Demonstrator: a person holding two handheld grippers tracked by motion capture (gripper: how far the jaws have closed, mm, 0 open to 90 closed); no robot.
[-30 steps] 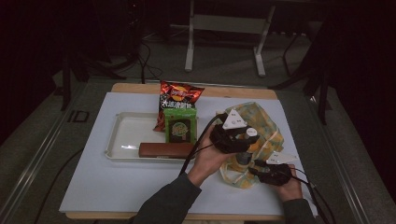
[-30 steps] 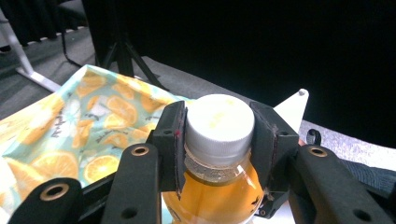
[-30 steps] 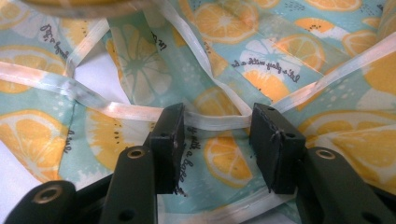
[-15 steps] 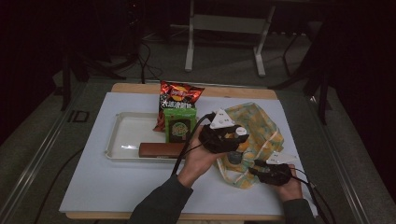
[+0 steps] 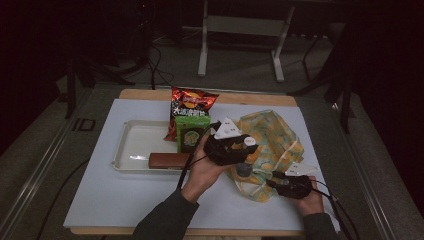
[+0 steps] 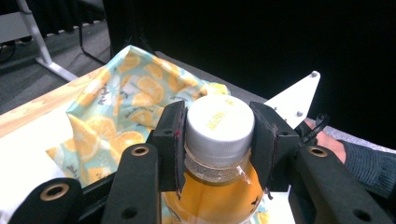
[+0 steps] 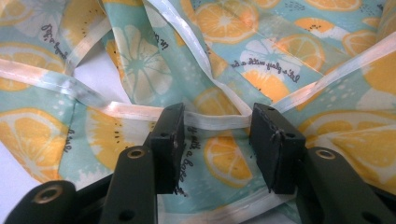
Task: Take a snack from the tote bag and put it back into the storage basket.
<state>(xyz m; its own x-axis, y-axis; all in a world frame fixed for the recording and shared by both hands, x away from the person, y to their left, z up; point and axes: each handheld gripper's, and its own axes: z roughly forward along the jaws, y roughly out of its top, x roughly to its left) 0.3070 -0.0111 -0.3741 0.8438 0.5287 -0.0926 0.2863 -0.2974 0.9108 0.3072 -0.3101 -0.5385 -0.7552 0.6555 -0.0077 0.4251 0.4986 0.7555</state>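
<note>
R tongs (image 5: 274,182): near bench's front-right corner, jaws apart astride the bag's white trim; no grip yet.
L tongs (image 6: 218,140): clenched on bottle (image 6: 215,186) just under its cap (image 6: 219,123).
Change: L tongs + bottle have moved left off the bag, toward the tray; bottle looks lifted out, tray likely next.
Bottle: clear plastic, orange drink, ribbed white cap.
Bag (image 5: 272,142): thin crumpled fabric w/ orange-slice print, right half of bench.
Tray (image 5: 127,145): white, shallow, left-centre.
Snacks: green box (image 5: 190,131), glossy red chip bag (image 5: 192,102) toward far edge.
</note>
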